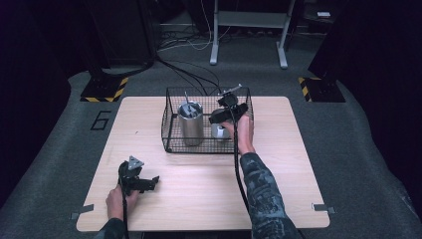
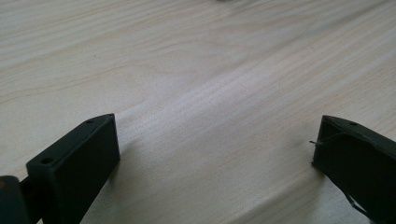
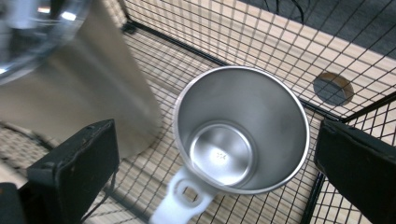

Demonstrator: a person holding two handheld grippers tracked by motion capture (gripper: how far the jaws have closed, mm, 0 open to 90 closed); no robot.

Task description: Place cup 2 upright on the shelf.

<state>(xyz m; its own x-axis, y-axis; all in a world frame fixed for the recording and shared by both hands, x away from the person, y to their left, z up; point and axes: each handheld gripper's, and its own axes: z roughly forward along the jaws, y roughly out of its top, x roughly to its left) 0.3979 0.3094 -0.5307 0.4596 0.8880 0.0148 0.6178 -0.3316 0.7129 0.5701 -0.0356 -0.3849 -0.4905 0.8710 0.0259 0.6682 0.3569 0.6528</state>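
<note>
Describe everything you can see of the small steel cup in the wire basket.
The small steel cup is shiny metal, round, narrowing to a flat bottom, with a pale slotted handle. It is empty and stands upright on the floor of the wire basket, beside a taller steel canister. The right gripper, jaws open, hangs over it without touching it.

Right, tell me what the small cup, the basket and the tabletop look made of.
The small shiny silver cup looks like polished stainless steel: mirror reflections and a stamped base; its white looped handle seems plastic. The black wire-mesh basket appears to be coated metal wire in a thin welded grid. The pale table shows wood grain, possibly laminate or veneer.
</note>
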